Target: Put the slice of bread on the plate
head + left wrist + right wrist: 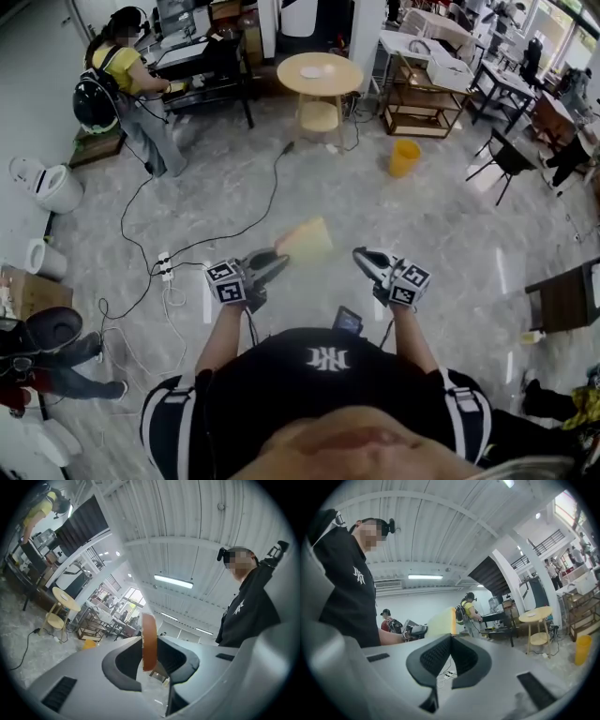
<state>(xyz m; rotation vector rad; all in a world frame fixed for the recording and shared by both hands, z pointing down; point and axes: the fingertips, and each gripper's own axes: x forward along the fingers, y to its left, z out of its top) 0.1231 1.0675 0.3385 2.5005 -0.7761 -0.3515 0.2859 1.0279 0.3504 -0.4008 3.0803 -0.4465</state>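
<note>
– Over at the far left of the room, who is that?

– A person in a yellow top (131,80), bent over a dark worktop (202,56), well apart from the one wearing the camera. Nearer, a white power strip (165,269) lies on the grey marbled floor (441,225), with a black cable running off from it.

– And the left claw?

– The left claw (279,258) is held out level over the floor, in front of the wearer's black shirt. Its jaws stand part-way closed, pressed on the slice of bread (306,239). Its own view shows the slice edge-on, the brown crust upright between the two dark pads.

– So where is the bread?

– Up in the air, sticking out past the tips of that claw. It lies between the two claws and touches only the left one. Its pale face is turned toward the right claw.

– What lies beyond it?

– A round wooden worktop (342,82), far across the floor, with a shelf beneath. Something pale and flat lies on top, too small to say what.

– And the right claw?

– The right claw (362,256) is level too, near the bread but apart from it. Its pads meet at the tips with nothing between them.

– Anything further right?

– A yellow bucket (404,157) stands on the floor, and past it a dark chair (506,159).
</note>
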